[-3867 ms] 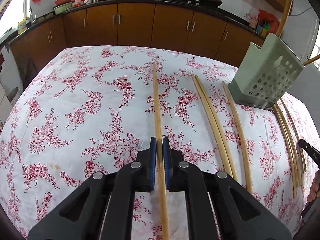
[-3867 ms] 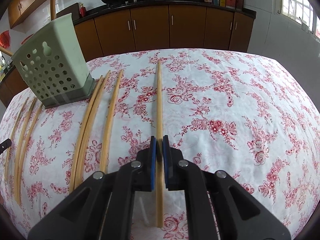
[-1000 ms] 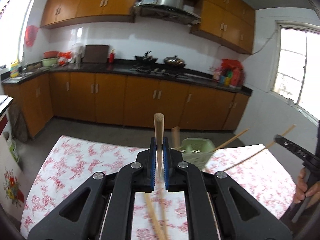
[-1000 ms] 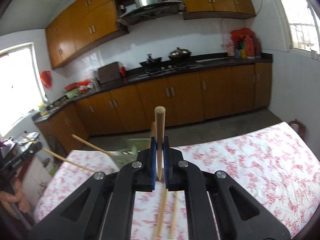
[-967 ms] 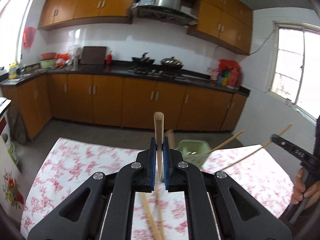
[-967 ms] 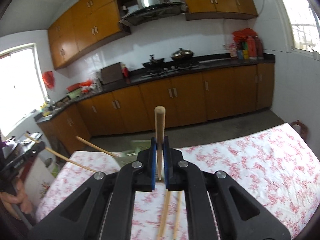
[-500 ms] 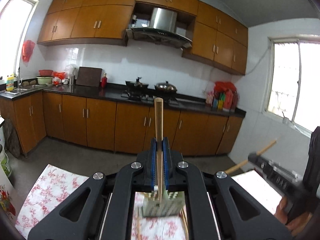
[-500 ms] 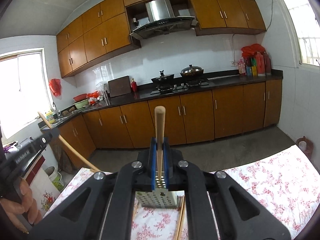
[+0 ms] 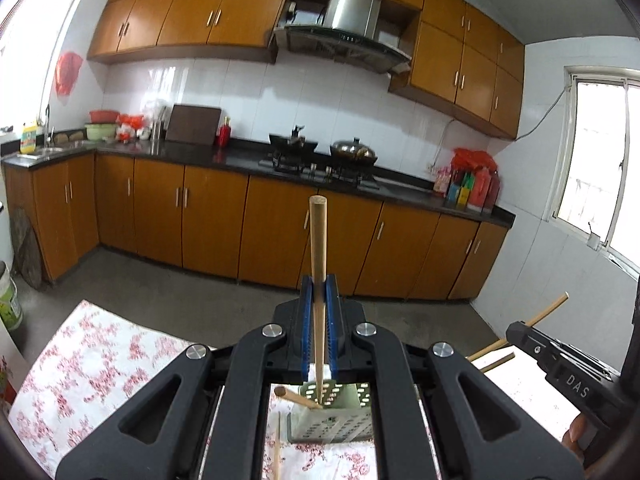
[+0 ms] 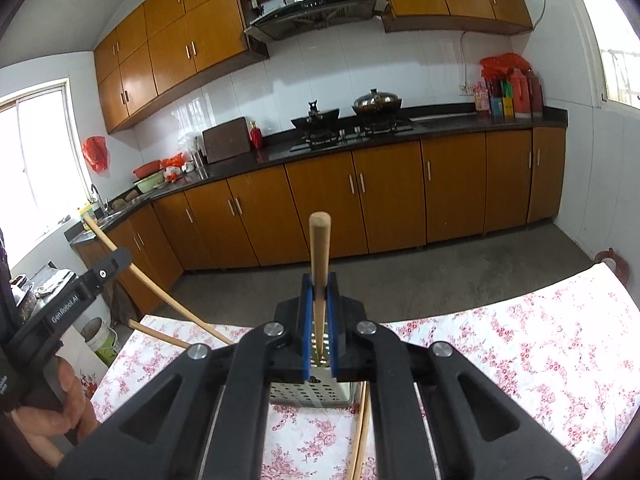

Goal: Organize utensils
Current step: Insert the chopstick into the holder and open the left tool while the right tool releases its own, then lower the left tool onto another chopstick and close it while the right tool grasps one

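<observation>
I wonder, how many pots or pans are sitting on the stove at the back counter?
2. A black wok sits on the left burner of the stove, and a lidded metal pan sits on the right burner. Nothing seems to hide another.

Holder (image 9: 332, 420) mouth crowded w/ chopsticks (image 9: 298, 399)
</observation>
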`<state>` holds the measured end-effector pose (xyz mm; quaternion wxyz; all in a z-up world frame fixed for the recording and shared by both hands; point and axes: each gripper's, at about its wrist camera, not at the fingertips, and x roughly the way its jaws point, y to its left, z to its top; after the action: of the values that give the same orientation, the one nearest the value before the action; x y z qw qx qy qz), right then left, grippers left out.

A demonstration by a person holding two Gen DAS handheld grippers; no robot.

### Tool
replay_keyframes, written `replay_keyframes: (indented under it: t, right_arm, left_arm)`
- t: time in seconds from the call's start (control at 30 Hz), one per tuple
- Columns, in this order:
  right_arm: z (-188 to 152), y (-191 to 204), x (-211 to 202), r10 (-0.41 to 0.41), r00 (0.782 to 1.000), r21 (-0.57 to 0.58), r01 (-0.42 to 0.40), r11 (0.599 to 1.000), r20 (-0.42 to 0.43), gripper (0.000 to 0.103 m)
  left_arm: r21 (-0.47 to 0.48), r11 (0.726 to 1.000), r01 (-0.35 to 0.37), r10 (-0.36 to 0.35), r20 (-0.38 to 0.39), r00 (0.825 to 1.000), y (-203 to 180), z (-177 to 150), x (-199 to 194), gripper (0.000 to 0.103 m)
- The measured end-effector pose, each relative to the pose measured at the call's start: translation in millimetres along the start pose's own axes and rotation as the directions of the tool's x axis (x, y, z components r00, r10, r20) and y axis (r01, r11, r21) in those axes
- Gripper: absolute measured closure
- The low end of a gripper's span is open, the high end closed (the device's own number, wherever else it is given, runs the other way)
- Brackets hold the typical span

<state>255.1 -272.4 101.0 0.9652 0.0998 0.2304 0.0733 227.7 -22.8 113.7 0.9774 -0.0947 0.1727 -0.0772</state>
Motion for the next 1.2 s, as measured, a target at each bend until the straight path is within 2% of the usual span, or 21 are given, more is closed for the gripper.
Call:
replay_keyframes:
  t: [0.13,0.27,0.47,0.6,0.77,0.87,0.97,1.1,1.2]
  right_arm:
    - [-5,0,7,-0.004,1.0,0.005,0.004,1.0,-0.023,0.092]
    - [-6,-1,-3,-0.018,1.0,0.003,0.018,1.0,0.0,0.089]
    - [-4,-14,-33,-0.082,0.994,0.005,0.082,0.997,0.066,0.086]
    - [-16,-37,-49,-0.141,0.988,0.039,0.139,0.99,0.062,0.086]
    - [-53,-71,-44,-0.219,0.976,0.056,0.219,0.974,-0.018,0.086]
    - [-88,-88,-20,-0.229,0.964,0.064,0.239,0.969,-0.132,0.085]
    - [-122,-91,7,-0.192,0.95,0.057,0.212,0.976,-0.245,0.084]
    - [-162,-79,43,-0.116,0.924,0.053,0.145,0.988,-0.364,0.084]
    - [-183,-66,66,-0.105,0.903,0.014,0.121,0.993,-0.416,0.084]
  left_arm:
    - [-0.004,1.0,0.011,-0.011,-0.038,0.999,3,-5,2,0.096]
    - [-0.012,1.0,0.009,-0.009,-0.035,0.999,5,-2,-5,0.096]
    - [-0.021,1.0,-0.005,0.005,-0.001,1.0,16,9,-31,0.095]
    - [-0.018,0.999,-0.047,0.047,0.007,0.999,33,9,-50,0.094]
    - [-0.007,0.99,-0.139,0.139,-0.004,0.99,64,-10,-62,0.093]
    - [-0.014,0.982,-0.19,0.188,-0.07,0.98,86,-34,-53,0.084]
    - [-0.018,0.973,-0.229,0.222,-0.189,0.957,106,-69,-31,0.084]
    - [-0.016,0.976,-0.215,0.198,-0.323,0.925,113,-107,-5,0.084]
    - [-0.013,0.985,-0.174,0.156,-0.376,0.913,110,-125,5,0.084]
